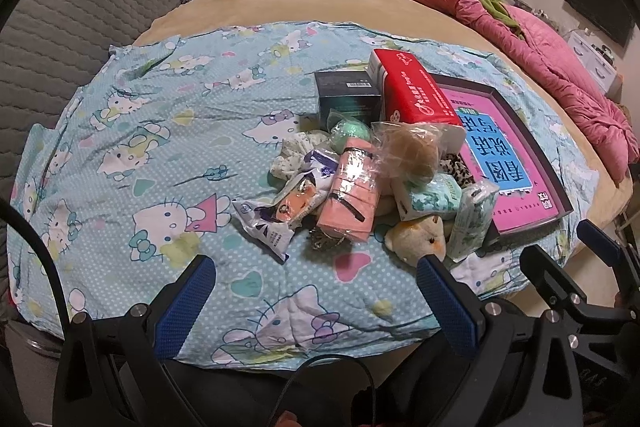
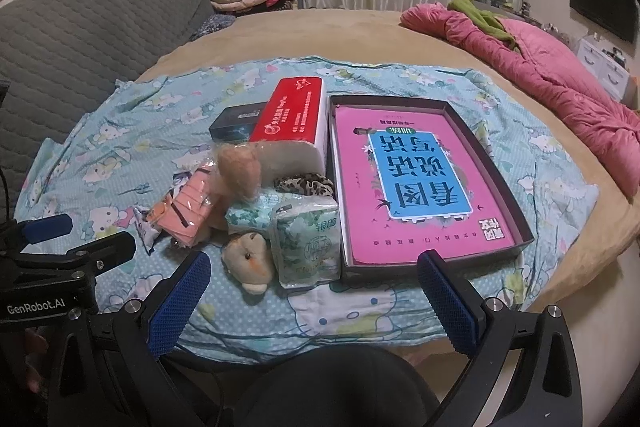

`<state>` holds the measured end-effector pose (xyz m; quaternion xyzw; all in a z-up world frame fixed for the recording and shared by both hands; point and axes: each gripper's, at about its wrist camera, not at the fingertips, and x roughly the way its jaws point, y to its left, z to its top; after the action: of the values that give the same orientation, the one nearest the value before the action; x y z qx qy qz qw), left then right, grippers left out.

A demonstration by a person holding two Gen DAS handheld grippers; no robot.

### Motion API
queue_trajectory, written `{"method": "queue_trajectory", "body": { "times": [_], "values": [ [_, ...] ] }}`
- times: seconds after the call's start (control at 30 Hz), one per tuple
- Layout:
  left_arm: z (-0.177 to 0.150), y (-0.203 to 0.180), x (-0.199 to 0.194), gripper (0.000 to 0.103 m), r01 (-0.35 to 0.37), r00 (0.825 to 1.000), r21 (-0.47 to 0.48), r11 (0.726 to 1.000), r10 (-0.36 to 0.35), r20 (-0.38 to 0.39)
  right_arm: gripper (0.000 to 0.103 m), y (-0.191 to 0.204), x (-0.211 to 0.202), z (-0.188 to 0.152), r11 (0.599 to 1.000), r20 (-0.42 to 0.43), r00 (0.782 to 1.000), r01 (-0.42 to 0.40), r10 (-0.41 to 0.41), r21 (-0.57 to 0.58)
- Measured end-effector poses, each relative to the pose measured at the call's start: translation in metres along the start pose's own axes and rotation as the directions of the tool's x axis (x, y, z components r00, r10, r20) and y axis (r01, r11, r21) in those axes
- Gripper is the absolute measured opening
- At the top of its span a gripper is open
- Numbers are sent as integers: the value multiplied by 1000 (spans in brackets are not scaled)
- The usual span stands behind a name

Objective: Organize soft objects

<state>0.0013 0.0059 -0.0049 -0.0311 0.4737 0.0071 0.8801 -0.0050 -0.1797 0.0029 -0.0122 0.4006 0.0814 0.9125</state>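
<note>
- Light-blue cartoon-cat patterned sheet [image 2: 132, 131] spread over the tan bed; all task items sit on it.
- Dark shallow cardboard tray [image 2: 486, 143] holding a pink-and-blue book [image 2: 412, 183], long axis 12–6 o'clock, at 3 o'clock of the pile.
- Red rectangular tissue pack [image 2: 294, 115], long axis 12–6, touching the tray's left wall.
- Pile of soft items: green-print tissue packet [image 2: 310, 247] upright beside the tray; tan plush chick [image 2: 248, 259], beak toward 6.
- Left gripper [image 1: 316, 291]: jaws wide apart, empty, level, low at 6 o'clock.
- Right gripper [image 2: 314, 291]: same pose.

Dim warm indoor light, strong fisheye edge distortion.
</note>
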Motion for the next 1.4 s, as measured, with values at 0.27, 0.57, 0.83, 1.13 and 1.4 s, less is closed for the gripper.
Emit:
{"method": "queue_trajectory", "body": {
  "times": [0.27,0.57,0.83,1.13,1.4],
  "values": [
    [0,13,9,101,-1,1000,-21,1000,1,-8,103,-2,7,-1,1000,-25,1000,-5,5,14],
    [-2,48,29,101,-22,999,-62,998,19,-45,103,-4,35,4,1000,-84,996,-13,14,5],
    [8,20,49,101,80,993,19,997,-78,-85,103,-10,56,9,1000,-137,991,10,-11,-9],
    [18,-6,75,90,135,984,53,989,-128,-127,103,-14,75,14,1000,-164,986,-2,0,-12],
    [21,-6,88,76,136,981,44,990,-129,-142,93,-16,92,21,999,-174,984,-40,39,1]
  ]
}}
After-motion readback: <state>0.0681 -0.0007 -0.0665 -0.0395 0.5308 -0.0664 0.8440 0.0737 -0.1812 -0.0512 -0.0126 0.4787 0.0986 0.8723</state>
